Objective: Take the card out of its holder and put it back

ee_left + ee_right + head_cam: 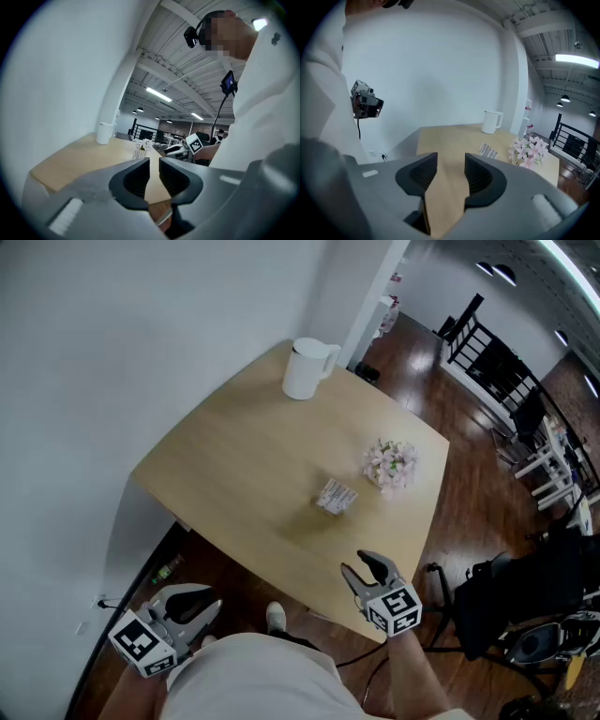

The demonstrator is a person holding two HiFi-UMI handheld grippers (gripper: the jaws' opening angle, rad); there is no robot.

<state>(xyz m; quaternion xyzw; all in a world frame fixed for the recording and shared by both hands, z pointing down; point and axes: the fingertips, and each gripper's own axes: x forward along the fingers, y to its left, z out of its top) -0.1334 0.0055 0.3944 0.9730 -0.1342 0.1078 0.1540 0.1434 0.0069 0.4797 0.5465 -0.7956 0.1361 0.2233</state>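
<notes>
Near the middle of the light wooden table (234,456) stands the card holder (336,497) with a striped card in it. It also shows in the right gripper view as the card holder (488,151), and far off in the left gripper view as the card holder (139,153). My right gripper (360,565) hovers over the table's near edge, short of the holder, open and empty; its jaws (451,171) frame bare wood. My left gripper (192,607) hangs below the table's left edge over the floor, its jaws (154,171) a narrow gap apart with nothing between.
A small vase of pink flowers (391,465) stands just right of the holder. A white kettle (306,368) sits at the far corner by the wall. A dark chair and gear (525,596) stand on the floor at right. A camera-like device (365,104) with a cable hangs by the wall.
</notes>
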